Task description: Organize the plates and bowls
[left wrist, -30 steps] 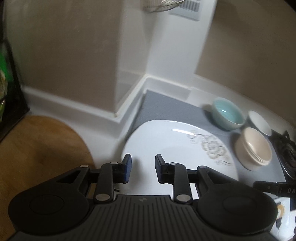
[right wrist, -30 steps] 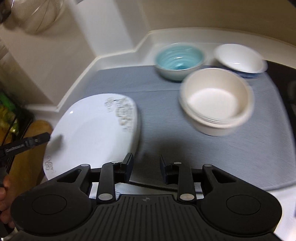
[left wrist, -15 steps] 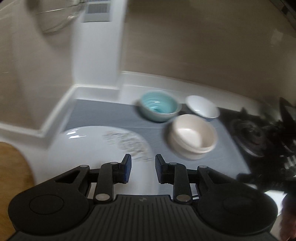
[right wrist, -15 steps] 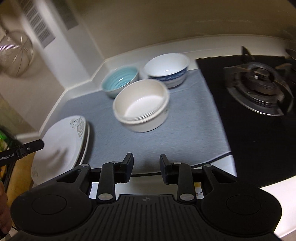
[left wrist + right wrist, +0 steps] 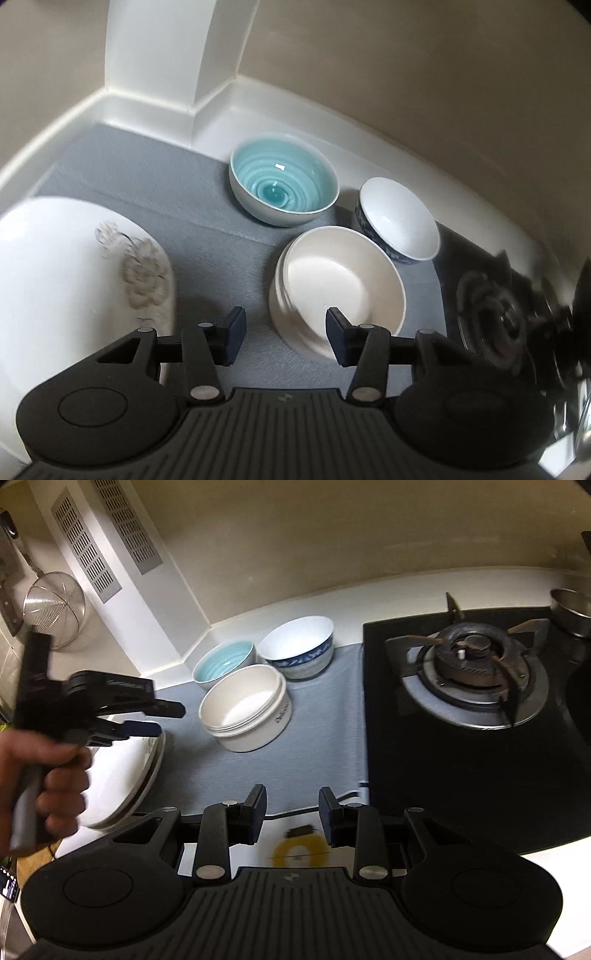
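Observation:
A cream bowl [image 5: 343, 280] [image 5: 245, 709], a teal bowl [image 5: 284, 188] [image 5: 223, 662] and a white bowl with blue pattern [image 5: 399, 221] [image 5: 299, 646] stand on a grey mat [image 5: 207, 236] [image 5: 317, 746]. White flowered plates [image 5: 74, 266] [image 5: 122, 775] lie stacked at the mat's left end. My left gripper [image 5: 282, 328] [image 5: 166, 720] is open and empty, just before the cream bowl's near rim. My right gripper [image 5: 291, 812] is open and empty over the mat's front edge.
A black gas hob with a burner [image 5: 476, 664] [image 5: 495, 317] adjoins the mat on the right. A steel pot [image 5: 570, 611] stands at the far right. A wire strainer [image 5: 53, 607] hangs on the left wall. A yellow-marked label [image 5: 299, 853] lies on the counter front.
My left gripper has swung right from the plates toward the cream bowl and opened wider. My right gripper has pulled back and turned right, bringing the hob into view.

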{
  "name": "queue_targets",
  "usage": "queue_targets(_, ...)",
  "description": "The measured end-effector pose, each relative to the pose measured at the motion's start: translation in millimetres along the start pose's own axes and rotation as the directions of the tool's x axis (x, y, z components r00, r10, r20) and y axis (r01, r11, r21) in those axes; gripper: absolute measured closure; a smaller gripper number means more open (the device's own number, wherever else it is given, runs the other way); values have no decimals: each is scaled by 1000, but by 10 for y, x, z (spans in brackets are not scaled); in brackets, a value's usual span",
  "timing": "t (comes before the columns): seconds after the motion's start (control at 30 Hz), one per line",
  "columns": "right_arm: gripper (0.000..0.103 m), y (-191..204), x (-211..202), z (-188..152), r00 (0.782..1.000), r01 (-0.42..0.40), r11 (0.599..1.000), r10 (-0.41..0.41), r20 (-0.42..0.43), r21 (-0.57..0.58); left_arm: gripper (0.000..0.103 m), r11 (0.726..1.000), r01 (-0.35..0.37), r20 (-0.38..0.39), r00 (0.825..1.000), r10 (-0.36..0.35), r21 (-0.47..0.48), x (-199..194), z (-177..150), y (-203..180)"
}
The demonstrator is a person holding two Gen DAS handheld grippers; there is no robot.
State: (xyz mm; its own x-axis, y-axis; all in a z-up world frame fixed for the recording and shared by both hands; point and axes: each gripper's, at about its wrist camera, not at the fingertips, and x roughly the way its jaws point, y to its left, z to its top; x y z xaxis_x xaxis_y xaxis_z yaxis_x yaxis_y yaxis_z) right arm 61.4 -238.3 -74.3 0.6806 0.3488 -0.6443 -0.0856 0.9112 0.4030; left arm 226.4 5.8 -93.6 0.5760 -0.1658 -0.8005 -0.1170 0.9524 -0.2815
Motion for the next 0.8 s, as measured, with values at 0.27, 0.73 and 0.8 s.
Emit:
queue_targets(0.27,69,-299,-129,5,999,-33,999,33,16,21,79,999,0,-41,999,-2,-44,261,-42,-70)
queue_targets(0.73,69,-279,45,46,989,-144,989,144,-9,-15,85,999,38,-157,987,-32,35,-302,-781,1)
queue_targets(0.8,69,-246,100,57,988,-153,988,153,-17,-22,85,998,43,-165,986,-34,54,-390,-889,8)
